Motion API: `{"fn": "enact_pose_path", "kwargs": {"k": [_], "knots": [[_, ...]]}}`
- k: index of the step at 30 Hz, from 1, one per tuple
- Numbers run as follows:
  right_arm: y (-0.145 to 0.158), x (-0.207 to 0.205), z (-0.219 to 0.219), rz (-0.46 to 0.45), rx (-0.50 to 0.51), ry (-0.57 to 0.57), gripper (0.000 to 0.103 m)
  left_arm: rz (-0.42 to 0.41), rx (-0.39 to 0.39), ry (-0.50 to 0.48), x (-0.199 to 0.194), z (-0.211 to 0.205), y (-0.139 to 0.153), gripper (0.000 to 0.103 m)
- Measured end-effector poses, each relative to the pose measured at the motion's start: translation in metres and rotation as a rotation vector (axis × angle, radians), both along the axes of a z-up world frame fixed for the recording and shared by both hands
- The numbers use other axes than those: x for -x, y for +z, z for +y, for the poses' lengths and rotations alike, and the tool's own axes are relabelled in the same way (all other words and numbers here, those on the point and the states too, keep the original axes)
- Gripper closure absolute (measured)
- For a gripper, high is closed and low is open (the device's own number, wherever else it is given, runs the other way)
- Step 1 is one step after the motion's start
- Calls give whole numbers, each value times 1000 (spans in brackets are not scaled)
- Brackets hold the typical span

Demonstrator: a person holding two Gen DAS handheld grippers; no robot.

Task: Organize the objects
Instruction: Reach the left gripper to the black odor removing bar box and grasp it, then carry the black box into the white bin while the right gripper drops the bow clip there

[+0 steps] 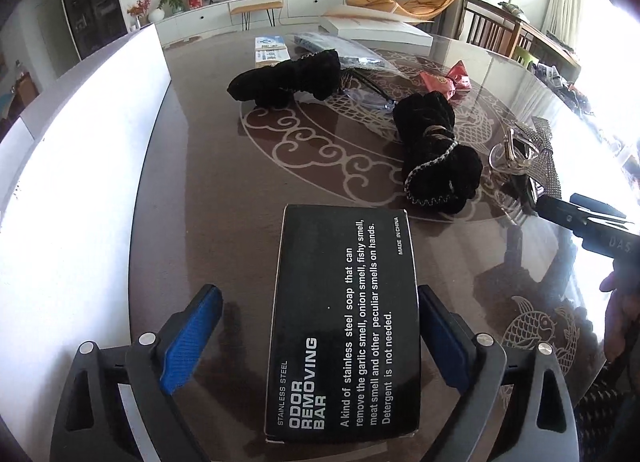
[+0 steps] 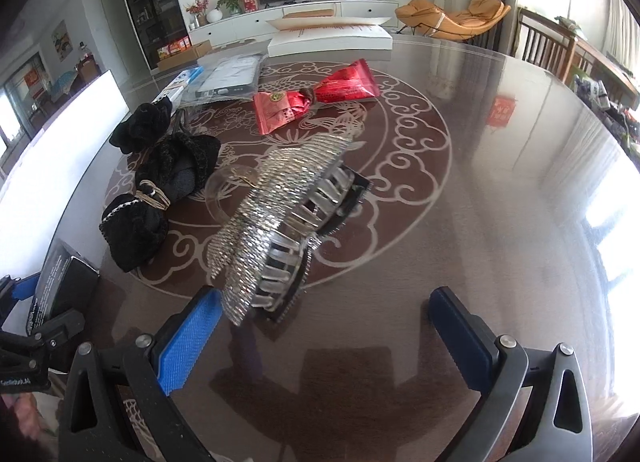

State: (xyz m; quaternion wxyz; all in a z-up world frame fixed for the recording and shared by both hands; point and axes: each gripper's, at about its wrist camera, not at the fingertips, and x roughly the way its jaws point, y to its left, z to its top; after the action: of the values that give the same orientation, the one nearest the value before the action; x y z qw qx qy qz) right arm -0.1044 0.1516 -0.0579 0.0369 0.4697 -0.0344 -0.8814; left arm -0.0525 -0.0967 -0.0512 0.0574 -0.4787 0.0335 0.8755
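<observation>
Firstly, left gripper (image 1: 318, 338): ribbed blue pads spread wide, clear of the box.
Box (image 1: 344, 326): flat black cardboard rectangle, white print, lying between those pads on the glossy table (image 1: 208, 198).
Pouches (image 1: 436, 158): black, knitted, lumpy, mid-table.
Hair claw (image 2: 280, 218): rhinestone-crusted, clear teeth.
Right gripper (image 2: 324, 322): pads apart, gripping nothing.

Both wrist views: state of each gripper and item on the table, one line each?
left gripper: open, pads clear of the box between them
right gripper: open, nothing held
black box: closed, lying flat on the table
hair claw clip: lying on its side, just ahead of the right gripper
red snack packets: sealed, twisted together
black pouches: tied shut
</observation>
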Motion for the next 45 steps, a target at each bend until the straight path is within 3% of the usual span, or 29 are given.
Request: {"fn": "enact_pose_path", "kwargs": {"k": [3, 6, 9, 12, 13, 14, 15, 16, 19, 23, 26, 29, 34, 39, 41, 42, 43, 45], "knots": [[9, -8, 24, -43, 111, -86, 6, 31, 26, -12, 2, 2, 2, 14], [28, -5, 19, -85, 201, -69, 10, 15, 23, -40, 2, 7, 0, 43], [46, 11, -1, -97, 146, -51, 10, 32, 31, -42, -5, 8, -1, 45], [36, 36, -24, -186, 52, 14, 10, 26, -17, -32, -14, 3, 1, 46], [29, 42, -31, -206, 10, 45, 14, 29, -28, -31, -18, 2, 3, 46], [23, 46, -37, -219, -31, 73, 26, 36, -37, -33, -22, 1, 7, 46], [15, 50, -39, -240, -52, 96, 49, 44, -48, -37, -27, 0, 12, 46], [13, 51, -38, -246, -71, 91, 57, 53, -60, -43, -32, -1, 18, 46], [23, 41, -30, -219, -21, 76, 57, 93, -101, -61, -49, -7, 45, 46], [69, 16, -44, -129, 32, 116, 57, 148, -203, -60, -70, -33, 93, 46], [111, 1, -83, -64, 96, 207, 57, 214, -229, -2, -82, -72, 127, 46], [147, -11, -147, -13, 187, 355, 57, 254, -199, 116, -87, -125, 148, 46], [177, -33, -262, -1, 334, 609, 57, 244, -72, 346, -90, -213, 144, 46], [143, -47, -347, -100, 326, 738, 56, 81, 3, 536, -81, -269, 104, 43], [124, -52, -365, -151, 276, 727, 38, 40, 29, 599, -78, -277, 91, 34], [118, -55, -367, -155, 261, 711, 19, 38, 37, 619, -78, -276, 87, 33], [116, -58, -364, -136, 252, 694, 11, 53, 41, 625, -79, -272, 87, 33], [120, -64, -348, -67, 226, 655, 11, 111, 42, 612, -82, -259, 92, 32]]}}
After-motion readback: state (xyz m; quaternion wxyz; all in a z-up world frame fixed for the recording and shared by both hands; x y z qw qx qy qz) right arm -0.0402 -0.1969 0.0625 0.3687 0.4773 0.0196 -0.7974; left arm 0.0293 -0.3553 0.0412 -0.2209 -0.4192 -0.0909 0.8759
